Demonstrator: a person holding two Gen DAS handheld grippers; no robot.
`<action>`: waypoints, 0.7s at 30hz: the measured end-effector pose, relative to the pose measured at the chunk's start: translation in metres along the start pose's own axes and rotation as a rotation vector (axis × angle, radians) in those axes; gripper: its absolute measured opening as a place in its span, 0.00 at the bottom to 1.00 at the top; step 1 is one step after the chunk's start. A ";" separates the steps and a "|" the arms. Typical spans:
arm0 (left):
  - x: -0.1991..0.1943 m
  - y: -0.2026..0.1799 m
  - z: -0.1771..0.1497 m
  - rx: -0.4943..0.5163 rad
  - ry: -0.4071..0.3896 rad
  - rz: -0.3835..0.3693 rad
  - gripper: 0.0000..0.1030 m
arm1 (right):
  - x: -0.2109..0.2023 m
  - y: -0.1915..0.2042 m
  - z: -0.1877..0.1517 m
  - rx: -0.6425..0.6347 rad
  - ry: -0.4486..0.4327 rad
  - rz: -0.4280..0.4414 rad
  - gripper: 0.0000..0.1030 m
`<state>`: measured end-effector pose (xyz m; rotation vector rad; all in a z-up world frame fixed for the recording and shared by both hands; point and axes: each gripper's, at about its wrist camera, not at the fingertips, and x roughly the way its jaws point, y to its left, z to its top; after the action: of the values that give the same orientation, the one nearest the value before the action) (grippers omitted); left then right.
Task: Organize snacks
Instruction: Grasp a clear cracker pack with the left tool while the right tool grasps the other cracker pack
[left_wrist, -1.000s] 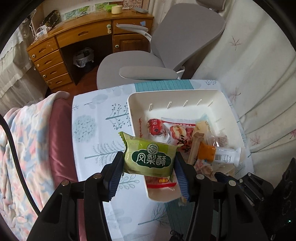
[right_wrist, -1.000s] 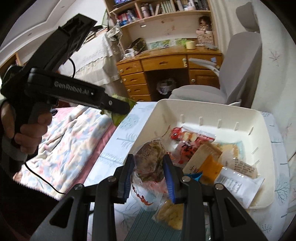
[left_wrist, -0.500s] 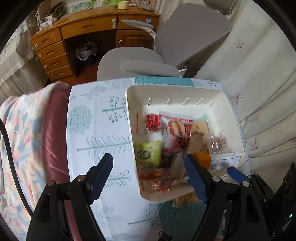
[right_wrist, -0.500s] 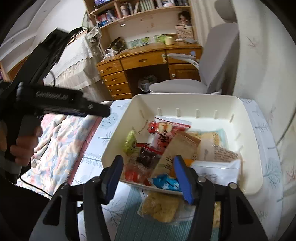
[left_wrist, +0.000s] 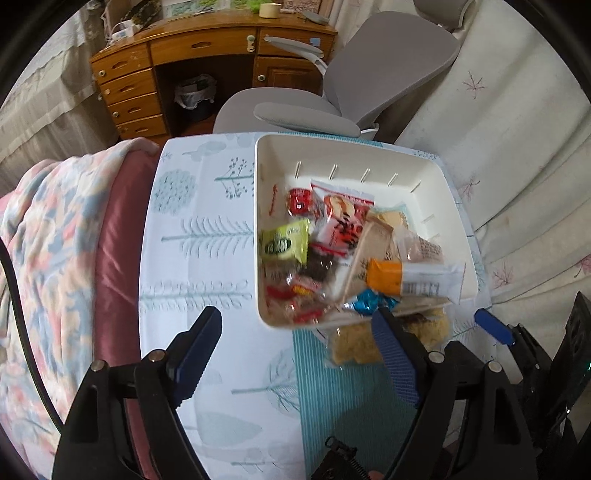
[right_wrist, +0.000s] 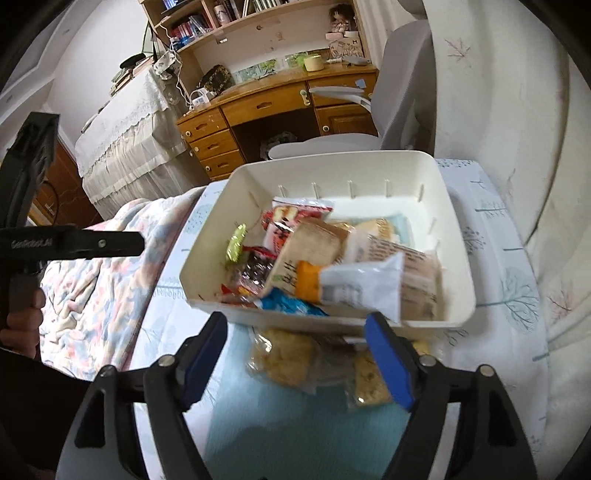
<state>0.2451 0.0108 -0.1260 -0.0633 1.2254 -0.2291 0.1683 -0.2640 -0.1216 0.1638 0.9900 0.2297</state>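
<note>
From the left wrist, the left tongs (left_wrist: 291, 350) have just been opening and hang wide and empty over the table (left_wrist: 207, 258); the green snack (left_wrist: 285, 242) lies inside the white bin (left_wrist: 458, 229). From the right wrist, the right tongs (right_wrist: 295, 354), likewise just opened, hold nothing above the loose packets (right_wrist: 284, 354) beside the bin.

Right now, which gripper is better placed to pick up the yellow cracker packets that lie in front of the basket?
Probably the right gripper: it is open, with the cracker packets framed between its fingers. The left gripper, also open, sits further left.
</note>
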 end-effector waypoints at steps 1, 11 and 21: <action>0.000 -0.002 -0.005 -0.008 0.003 0.006 0.80 | -0.001 -0.004 -0.001 0.002 0.007 0.004 0.82; 0.020 -0.031 -0.054 -0.100 0.069 0.034 0.82 | 0.006 -0.044 -0.018 -0.004 0.132 0.015 0.85; 0.085 -0.065 -0.080 -0.119 0.144 0.033 0.85 | 0.039 -0.074 -0.046 -0.083 0.196 -0.029 0.90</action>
<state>0.1883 -0.0645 -0.2207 -0.1310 1.3815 -0.1337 0.1591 -0.3234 -0.1960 0.0513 1.1742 0.2635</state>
